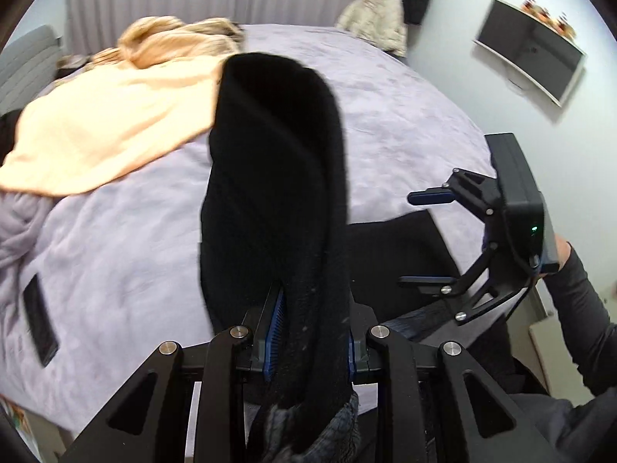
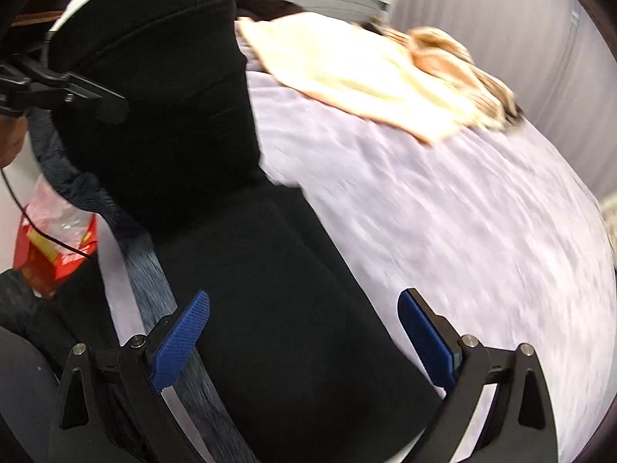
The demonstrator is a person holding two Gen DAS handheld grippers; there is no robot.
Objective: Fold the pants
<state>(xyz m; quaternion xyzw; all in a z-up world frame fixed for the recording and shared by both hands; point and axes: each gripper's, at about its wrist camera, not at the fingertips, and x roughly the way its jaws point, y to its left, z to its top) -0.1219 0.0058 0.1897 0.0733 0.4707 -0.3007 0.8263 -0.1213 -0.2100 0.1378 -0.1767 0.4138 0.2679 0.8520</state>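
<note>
The black pants (image 2: 246, 270) lie on the near part of a lavender bedspread (image 2: 462, 231). One end of them is lifted. My left gripper (image 1: 313, 339) is shut on that lifted black fabric (image 1: 273, 162), which rises in a thick fold between its blue pads. In the right wrist view the left gripper (image 2: 77, 96) shows at the upper left, holding the fold up. My right gripper (image 2: 304, 332) hovers just over the flat part of the pants, open, with nothing between its pads. The left wrist view shows the right gripper (image 1: 428, 239) wide open on the right.
A peach blanket (image 1: 108, 123) and a tan knit heap cover the bed's far left. A flat black object (image 1: 40, 320) lies on the bedspread. A grey-blue knit garment (image 2: 154, 270) runs beside the pants. A red bag (image 2: 54, 254) sits off the bed. A person's sleeve (image 1: 578, 297) is at right.
</note>
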